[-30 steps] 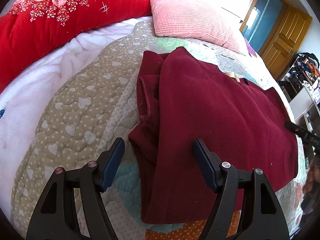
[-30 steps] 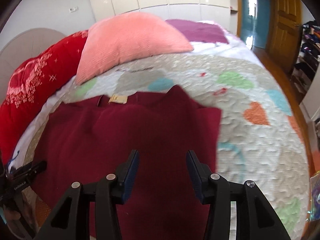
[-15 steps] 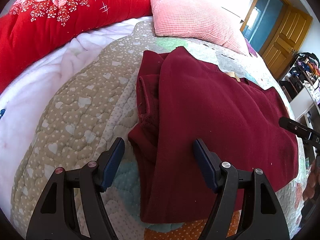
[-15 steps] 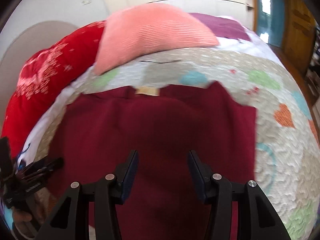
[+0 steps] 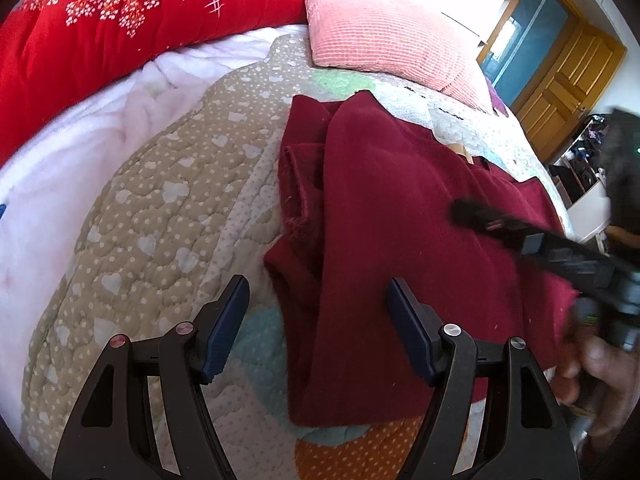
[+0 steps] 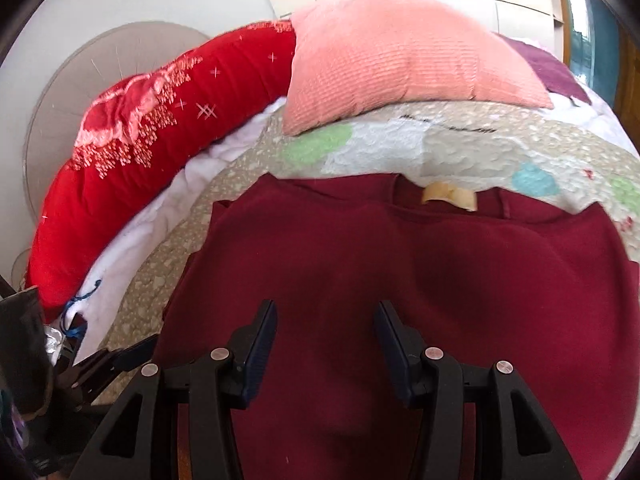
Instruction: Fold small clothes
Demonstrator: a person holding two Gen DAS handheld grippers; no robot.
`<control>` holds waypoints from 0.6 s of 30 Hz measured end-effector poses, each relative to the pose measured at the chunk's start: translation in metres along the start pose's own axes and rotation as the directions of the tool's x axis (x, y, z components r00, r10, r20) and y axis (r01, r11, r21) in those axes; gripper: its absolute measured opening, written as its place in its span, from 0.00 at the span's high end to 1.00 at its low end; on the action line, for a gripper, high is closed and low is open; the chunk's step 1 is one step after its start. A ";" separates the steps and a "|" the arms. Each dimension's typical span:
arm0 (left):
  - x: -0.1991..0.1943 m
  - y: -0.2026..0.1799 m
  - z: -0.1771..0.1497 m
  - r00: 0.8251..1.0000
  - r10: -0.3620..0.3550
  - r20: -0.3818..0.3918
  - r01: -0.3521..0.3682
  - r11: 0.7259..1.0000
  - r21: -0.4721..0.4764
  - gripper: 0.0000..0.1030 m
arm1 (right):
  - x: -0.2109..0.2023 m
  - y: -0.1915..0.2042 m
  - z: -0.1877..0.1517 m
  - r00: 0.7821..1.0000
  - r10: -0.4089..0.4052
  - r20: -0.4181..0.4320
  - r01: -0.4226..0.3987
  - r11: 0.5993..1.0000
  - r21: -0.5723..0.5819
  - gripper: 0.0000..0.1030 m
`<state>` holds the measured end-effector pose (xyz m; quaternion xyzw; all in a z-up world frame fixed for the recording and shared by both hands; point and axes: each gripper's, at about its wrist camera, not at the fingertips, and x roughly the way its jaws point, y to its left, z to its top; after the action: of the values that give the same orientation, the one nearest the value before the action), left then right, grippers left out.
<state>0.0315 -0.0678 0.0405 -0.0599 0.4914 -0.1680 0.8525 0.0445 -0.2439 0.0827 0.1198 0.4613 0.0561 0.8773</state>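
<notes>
Quilted bedding with heart patches (image 5: 132,216) covers the bed, a red floral duvet (image 5: 120,28) and a pink pillow (image 5: 384,28) along the top of both frames. On the quilt lies the maroon garment (image 6: 400,280), partly folded, its tan neck label (image 6: 450,197) toward the pillow. My left gripper (image 5: 318,320) hangs spread above the garment's lower left edge, gripping nothing. My right gripper (image 6: 326,346) hovers over the cloth's middle, fingers (image 6: 260,348) apart and empty.
</notes>
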 end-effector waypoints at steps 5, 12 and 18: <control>-0.012 0.024 -0.011 0.997 -0.069 -0.026 0.065 0.991 -0.114 0.31 | 0.019 0.001 0.000 0.999 -0.025 -0.037 0.025 1.000 0.005 0.49; -0.009 0.023 -0.022 0.995 -0.098 -0.012 0.094 0.981 -0.171 0.31 | 0.013 0.030 0.028 0.996 0.040 -0.084 -0.038 0.999 0.018 0.47; -0.007 0.033 -0.021 0.989 -0.143 -0.023 0.135 0.970 -0.204 0.29 | 0.054 0.090 0.061 0.986 -0.027 -0.167 0.006 0.992 -0.126 0.40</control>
<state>0.0179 -0.0334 0.0272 -0.1772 0.5166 -0.1777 0.8187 0.1261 -0.1554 0.0964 0.0557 0.5304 0.0875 0.8414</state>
